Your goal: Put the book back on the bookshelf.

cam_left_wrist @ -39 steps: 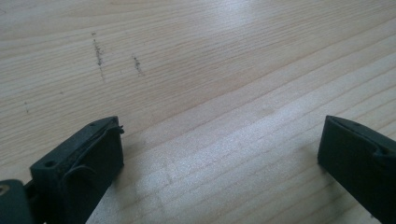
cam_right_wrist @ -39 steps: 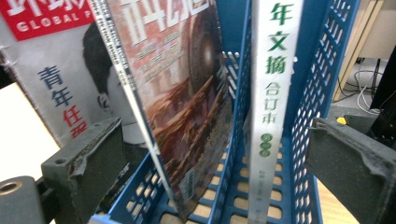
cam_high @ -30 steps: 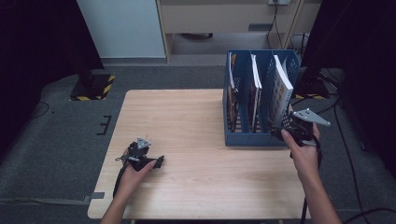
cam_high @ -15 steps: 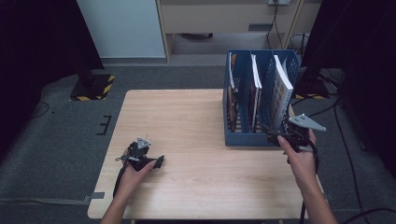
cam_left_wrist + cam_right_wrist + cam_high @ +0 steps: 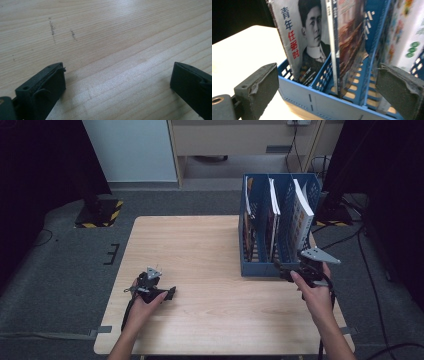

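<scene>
At the right edge of the table (image 5: 200,245), toward its far corner, a blue file rack (image 5: 260,265) stands with three books upright in its slots, and the right gripper (image 5: 292,270) sits just in front of the rack's near wall, jaws spread wide and holding nothing. In the right gripper view the jaws frame the low front wall of the rack (image 5: 319,100); beyond it stand a book with a portrait cover (image 5: 304,40) in one slot, a second book (image 5: 348,42) in the next, and a third with a pale patterned cover (image 5: 409,30) at the far side. Judging from this, the work with the books looks barely begun or between steps: all three sit in their slots, none is gripped, and the table in front of the rack lies bare, so any lifting out or rearranging is yet to be done. The right hand (image 5: 315,292) reaches forward with the forearm coming up along the right edge, the gripper pointing at the rack's front. Near the front left corner the left gripper (image 5: 167,292) rests low over the wood, its hand (image 5: 142,302) relaxed; the left gripper view shows its jaws wide apart above bare table (image 5: 112,50), empty, well apart from the rack.
</scene>
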{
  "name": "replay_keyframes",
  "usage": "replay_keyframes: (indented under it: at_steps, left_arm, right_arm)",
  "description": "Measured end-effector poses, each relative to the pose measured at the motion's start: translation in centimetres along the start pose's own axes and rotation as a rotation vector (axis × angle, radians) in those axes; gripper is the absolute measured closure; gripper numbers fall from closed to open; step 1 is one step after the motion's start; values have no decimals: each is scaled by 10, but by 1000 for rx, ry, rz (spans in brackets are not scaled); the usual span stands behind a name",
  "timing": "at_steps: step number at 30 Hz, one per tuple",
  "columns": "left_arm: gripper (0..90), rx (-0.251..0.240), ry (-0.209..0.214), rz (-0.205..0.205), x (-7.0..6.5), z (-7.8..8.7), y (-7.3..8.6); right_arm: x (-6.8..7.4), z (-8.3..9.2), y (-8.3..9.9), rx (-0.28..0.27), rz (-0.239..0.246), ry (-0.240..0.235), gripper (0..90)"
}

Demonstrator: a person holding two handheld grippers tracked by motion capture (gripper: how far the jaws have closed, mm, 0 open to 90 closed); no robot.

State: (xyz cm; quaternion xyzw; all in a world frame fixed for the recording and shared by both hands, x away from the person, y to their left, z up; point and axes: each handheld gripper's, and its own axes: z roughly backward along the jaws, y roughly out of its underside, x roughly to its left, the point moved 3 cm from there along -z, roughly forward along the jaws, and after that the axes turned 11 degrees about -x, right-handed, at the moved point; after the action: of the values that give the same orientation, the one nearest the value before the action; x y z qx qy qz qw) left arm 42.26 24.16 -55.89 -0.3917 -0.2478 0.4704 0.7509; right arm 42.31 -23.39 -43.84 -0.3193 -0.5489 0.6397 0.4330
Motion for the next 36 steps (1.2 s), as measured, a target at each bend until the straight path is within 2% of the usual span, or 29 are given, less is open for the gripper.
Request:
replay_keyframes:
  at_steps: [13, 22, 36]
  left_arm:
    - [0, 0, -1, -1, 0, 0, 0]
    - [0, 0, -2, -1, 0, 0, 0]
    - [0, 0, 0, -1, 0, 0, 0]
  right_arm:
    - [24, -9, 21, 52, -6, -55, 54]
    - [43, -17, 29, 85, 14, -101, 56]
    - [77, -41, 40, 148, 40, -179, 57]
